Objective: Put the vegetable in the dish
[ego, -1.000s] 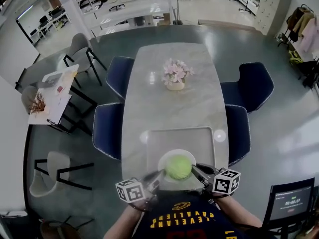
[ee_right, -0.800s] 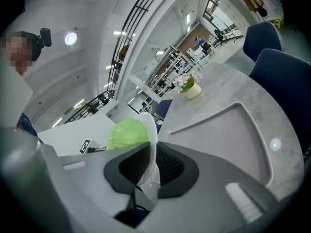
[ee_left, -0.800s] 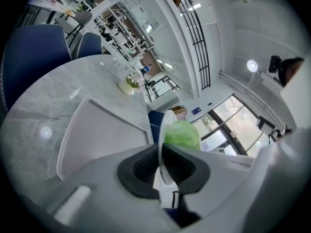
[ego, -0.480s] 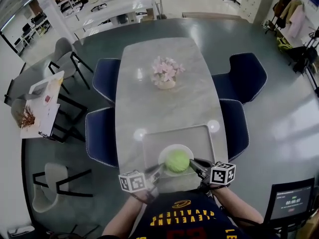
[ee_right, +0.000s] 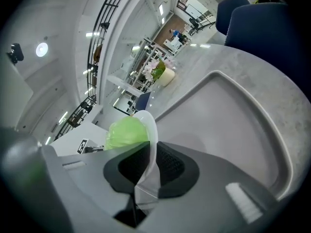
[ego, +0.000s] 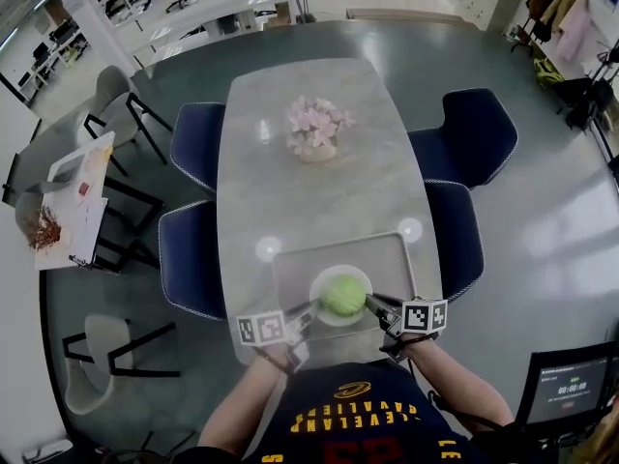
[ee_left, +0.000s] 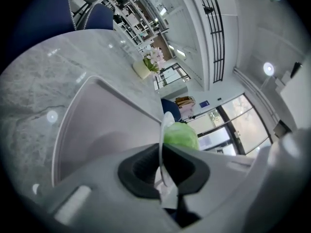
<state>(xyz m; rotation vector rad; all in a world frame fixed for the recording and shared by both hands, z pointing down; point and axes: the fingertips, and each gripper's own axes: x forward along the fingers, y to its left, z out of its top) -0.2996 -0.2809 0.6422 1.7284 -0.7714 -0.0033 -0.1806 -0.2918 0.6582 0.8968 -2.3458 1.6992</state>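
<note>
A round green vegetable (ego: 341, 295) sits in a white dish (ego: 320, 309) over the grey tray (ego: 290, 269) at the table's near end. My left gripper (ego: 311, 308) is shut on the dish's left rim and my right gripper (ego: 369, 304) is shut on its right rim. In the left gripper view the dish rim (ee_left: 163, 144) stands edge-on between the jaws with the vegetable (ee_left: 181, 136) beyond it. The right gripper view shows the dish rim (ee_right: 149, 140) pinched the same way, with the vegetable (ee_right: 125, 131) to its left.
A pot of pink flowers (ego: 315, 128) stands at the middle of the long marble table (ego: 319, 191). Blue chairs (ego: 193, 259) flank both sides. The tray (ee_left: 97, 125) lies under the dish on the table's near part.
The view has shifted, so the table and tray sit a little higher and further left in the frame. Both grippers have stayed shut on the dish, with the vegetable in it.
</note>
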